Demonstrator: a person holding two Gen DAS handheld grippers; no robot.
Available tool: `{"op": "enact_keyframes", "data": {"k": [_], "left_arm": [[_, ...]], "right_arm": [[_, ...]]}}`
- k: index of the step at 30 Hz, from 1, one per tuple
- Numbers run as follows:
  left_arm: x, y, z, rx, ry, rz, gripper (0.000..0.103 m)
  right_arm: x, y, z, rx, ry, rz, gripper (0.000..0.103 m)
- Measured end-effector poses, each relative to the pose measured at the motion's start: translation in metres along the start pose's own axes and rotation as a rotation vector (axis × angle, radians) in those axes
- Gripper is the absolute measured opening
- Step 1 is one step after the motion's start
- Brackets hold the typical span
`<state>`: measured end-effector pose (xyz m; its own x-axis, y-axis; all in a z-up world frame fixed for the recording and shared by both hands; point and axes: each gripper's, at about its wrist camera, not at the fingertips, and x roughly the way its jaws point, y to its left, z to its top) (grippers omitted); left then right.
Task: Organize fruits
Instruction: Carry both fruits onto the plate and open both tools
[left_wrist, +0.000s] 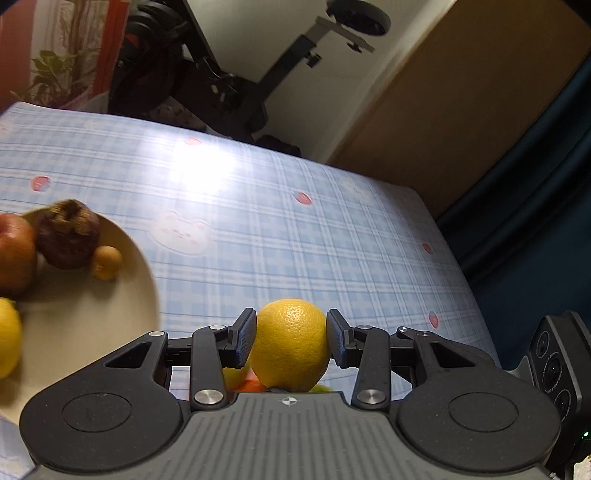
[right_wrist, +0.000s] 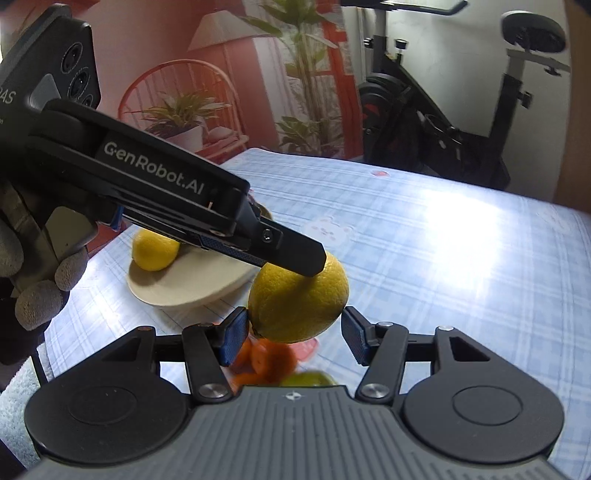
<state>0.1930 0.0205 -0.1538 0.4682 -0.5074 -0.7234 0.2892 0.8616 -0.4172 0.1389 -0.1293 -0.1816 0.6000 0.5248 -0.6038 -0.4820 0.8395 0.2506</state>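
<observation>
My left gripper (left_wrist: 291, 338) is shut on a yellow lemon (left_wrist: 290, 345) and holds it above the table. The right wrist view shows that same lemon (right_wrist: 295, 306) held by the left gripper's fingers (right_wrist: 295, 254), in front of my right gripper (right_wrist: 293, 332), which is open with its pads on either side of the lemon and a gap on the right. A beige plate (left_wrist: 96, 310) at the left holds a red apple (left_wrist: 14, 254), a dark mangosteen (left_wrist: 68, 236), a small brown fruit (left_wrist: 106, 263) and a second lemon (left_wrist: 7, 339). The plate (right_wrist: 192, 288) and second lemon (right_wrist: 155, 249) also show in the right wrist view.
Orange tangerines (right_wrist: 266, 360) and a green fruit (right_wrist: 306, 378) lie on the table below the grippers. The table has a blue plaid cloth (left_wrist: 295, 240). An exercise bike (left_wrist: 229, 74) stands behind the table, and potted plants (right_wrist: 181, 118) stand beyond it.
</observation>
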Motion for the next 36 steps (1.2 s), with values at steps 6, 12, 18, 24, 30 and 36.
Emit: {"op": "enact_keyframes", "data": {"k": [6, 12, 18, 24, 30, 36], "left_arm": [[-0.034, 0.045, 0.008, -0.07, -0.051, 0.062, 0.044], [-0.046, 0.087, 0.012, -0.124, -0.06, 0.127, 0.044], [-0.047, 0.119, 0.017, -0.186, -0.057, 0.139, 0.042], [-0.038, 0.131, 0.02, -0.196, -0.046, 0.158, 0.041], [-0.042, 0.138, 0.019, -0.197, -0.047, 0.167, 0.038], [-0.052, 0.137, 0.018, -0.198, -0.077, 0.168, 0.036]], "right_arm": [[0.039, 0.041, 0.027, -0.087, 0.017, 0.075, 0.058], [0.086, 0.071, 0.04, -0.168, 0.065, 0.119, 0.058], [0.121, 0.081, 0.047, -0.212, 0.111, 0.12, 0.058], [0.142, 0.081, 0.051, -0.219, 0.137, 0.108, 0.058], [0.148, 0.077, 0.05, -0.176, 0.123, 0.121, 0.058], [0.147, 0.082, 0.05, -0.191, 0.117, 0.119, 0.058]]}}
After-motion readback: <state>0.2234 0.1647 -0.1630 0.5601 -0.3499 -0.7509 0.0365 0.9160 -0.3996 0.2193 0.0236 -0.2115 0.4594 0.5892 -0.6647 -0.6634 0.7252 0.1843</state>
